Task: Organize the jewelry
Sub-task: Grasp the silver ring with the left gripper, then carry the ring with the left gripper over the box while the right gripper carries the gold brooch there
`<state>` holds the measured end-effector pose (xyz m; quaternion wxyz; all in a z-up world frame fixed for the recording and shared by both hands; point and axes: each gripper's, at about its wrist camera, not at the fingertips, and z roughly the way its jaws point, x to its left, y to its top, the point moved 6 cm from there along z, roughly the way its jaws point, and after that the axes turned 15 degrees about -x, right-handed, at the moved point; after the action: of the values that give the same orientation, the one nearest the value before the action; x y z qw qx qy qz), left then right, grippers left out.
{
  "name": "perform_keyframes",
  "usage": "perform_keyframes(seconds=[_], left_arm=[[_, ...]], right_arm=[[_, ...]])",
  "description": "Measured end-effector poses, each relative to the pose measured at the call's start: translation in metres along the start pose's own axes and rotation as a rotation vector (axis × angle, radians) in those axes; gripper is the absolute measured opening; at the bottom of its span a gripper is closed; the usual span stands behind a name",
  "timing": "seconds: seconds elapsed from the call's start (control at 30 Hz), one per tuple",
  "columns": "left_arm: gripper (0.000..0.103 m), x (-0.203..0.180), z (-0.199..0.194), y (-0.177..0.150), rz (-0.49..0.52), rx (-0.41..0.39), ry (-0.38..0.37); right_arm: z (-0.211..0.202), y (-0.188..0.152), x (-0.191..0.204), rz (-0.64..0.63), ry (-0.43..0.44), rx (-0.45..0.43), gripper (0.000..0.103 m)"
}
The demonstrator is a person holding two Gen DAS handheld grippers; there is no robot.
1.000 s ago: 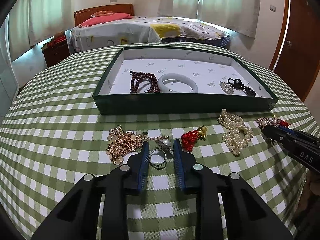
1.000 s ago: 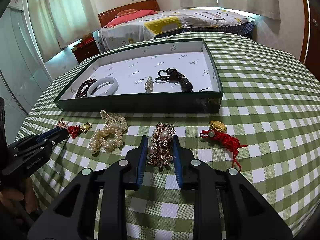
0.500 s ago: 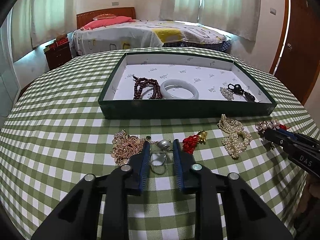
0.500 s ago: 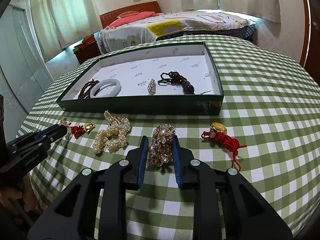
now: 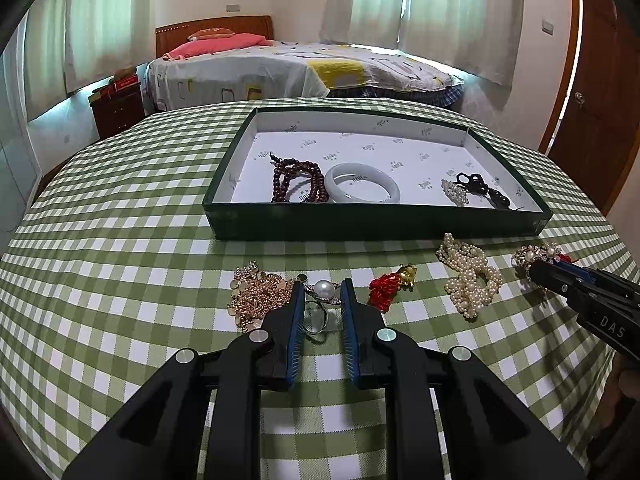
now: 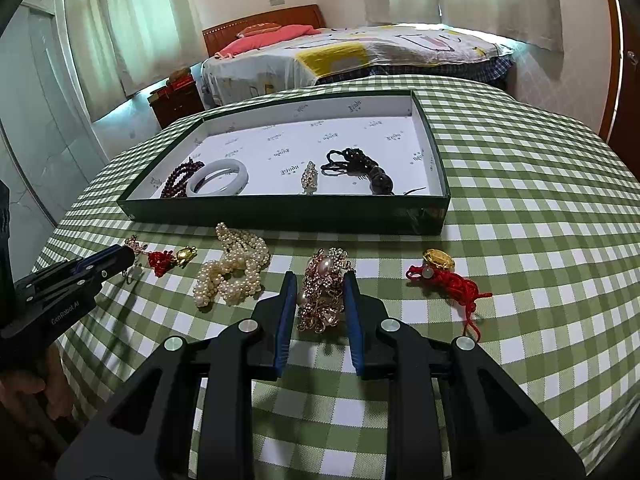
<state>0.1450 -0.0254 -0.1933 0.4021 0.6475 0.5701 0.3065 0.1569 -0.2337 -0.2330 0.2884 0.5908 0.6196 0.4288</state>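
The left tongs are seen at the lower centre of the left wrist view, narrowed around a pearl ring; the jaws have just been closing, and the ring appears gripped between the blue pads. A gold chain heap lies just left of them, a red tassel charm just right. The right tongs are clenched on a rhinestone brooch at the lower centre of the right wrist view. On the checked tabletop, a pearl strand lies to the left and a red knotted cord with a gold bead to the right. Above, the green tray holds a white bangle, dark red beads, a small sparkly piece and black beads.
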Motion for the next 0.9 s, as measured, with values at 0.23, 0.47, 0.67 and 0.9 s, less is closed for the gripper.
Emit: perform_keyframes(seconds=[0.23,0.47,0.67,0.9], left_arm=[[0.019,-0.002,-0.003,0.007,0.004,-0.018,-0.001],[0.019,-0.003,-0.008,0.017,-0.004,-0.042,-0.009],[0.019,-0.005,-0.012,0.035,-0.017,-0.074,-0.019],[0.019,-0.008,-0.008,0.063,-0.036,-0.121,-0.042]], right_arm=[[-0.004,0.005,0.001,0.000,0.003,-0.015,0.023],[-0.012,0.015,0.007,-0.011,0.008,-0.041,0.023],[-0.023,0.034,0.010,-0.018,0.011,-0.087,0.023],[-0.023,0.070,0.011,-0.031,0.015,-0.152,0.023]])
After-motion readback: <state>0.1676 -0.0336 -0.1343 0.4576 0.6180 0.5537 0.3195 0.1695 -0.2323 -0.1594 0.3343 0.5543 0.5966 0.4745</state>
